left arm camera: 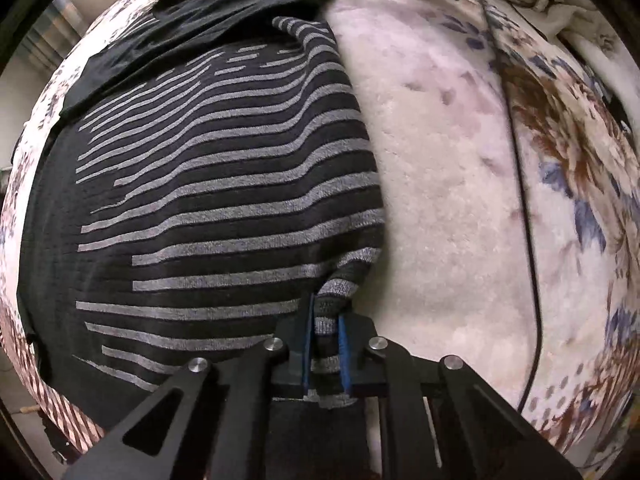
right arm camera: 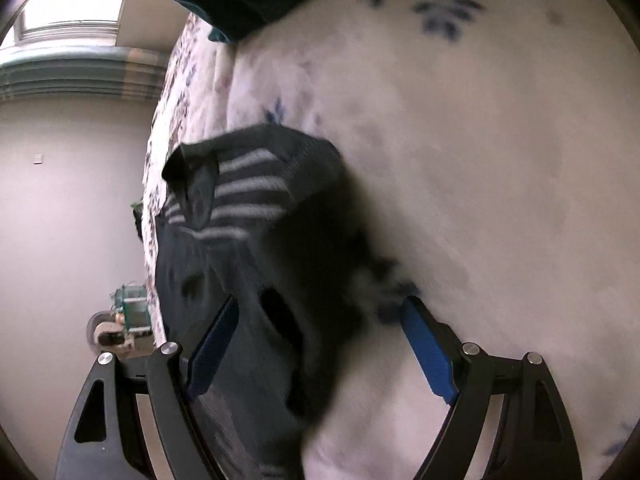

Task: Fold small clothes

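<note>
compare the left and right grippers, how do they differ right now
The left gripper is shut, pinching a corner of the striped garment; the right gripper is open, with dark fabric lying loose between its fingers. Both have black arms and blue pads, over the same floral blanket.

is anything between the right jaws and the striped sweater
Nothing visible does. The right gripper is open with the striped sweater already lying between its jaws on the blanket. The left gripper is shut on a corner.

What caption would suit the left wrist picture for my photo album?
Left gripper pinching the corner of a black, grey-striped garment spread on a floral blanket.
</note>
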`<state>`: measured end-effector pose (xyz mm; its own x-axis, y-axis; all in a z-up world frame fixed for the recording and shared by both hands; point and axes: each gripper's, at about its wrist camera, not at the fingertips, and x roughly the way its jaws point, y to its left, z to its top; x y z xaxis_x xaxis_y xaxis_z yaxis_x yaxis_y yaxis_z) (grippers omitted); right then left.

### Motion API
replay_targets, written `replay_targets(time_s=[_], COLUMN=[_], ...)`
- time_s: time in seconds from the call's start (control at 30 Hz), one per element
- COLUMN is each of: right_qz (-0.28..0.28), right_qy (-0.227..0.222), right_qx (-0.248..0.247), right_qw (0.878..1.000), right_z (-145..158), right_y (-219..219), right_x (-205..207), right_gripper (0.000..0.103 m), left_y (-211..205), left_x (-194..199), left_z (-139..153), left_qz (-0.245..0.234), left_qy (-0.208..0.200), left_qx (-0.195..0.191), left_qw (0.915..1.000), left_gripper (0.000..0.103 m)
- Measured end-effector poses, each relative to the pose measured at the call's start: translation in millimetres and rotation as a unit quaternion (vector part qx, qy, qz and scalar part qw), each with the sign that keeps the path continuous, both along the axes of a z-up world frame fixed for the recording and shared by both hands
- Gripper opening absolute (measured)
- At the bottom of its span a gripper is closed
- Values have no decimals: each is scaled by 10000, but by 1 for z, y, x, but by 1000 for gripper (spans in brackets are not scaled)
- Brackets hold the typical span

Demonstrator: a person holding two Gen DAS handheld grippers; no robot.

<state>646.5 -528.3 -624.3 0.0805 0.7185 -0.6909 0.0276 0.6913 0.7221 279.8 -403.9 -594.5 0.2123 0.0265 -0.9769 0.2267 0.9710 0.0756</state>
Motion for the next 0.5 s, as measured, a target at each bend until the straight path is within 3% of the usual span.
replay_targets(time_s=[0.07,0.1,0.13,0.2,0.3,0.5], right_qz=[-128,-108,-53,29,-141,-177], right_qy=[-99,-141,-161,-83,56,67], right_qx=[154,184,137,-85,-93,-28], right_qw=[9998,9997,9998,9999,9998,9998], right_z=[5,6,6,4,6,30], right_y=[7,14,20,32,32,35], right_x=[1,1,2,2,4,4], right_gripper=[84,76,53,24,16,13], left_y=[1,3,2,10,12,24], left_x=[4,5,5,-3,-15,-23], left_z=[-1,0,1,8,20,55], left_qz=[-33,-11,-20,-14,34,266], left_qy=[4,-14,-28,-67,-203,-622], left_qx=[1,-33,-43,-63,-63,-54], left_qw=[10000,10000,10000,10000,9998,9977], left_gripper=[8,8,8,8,8,7])
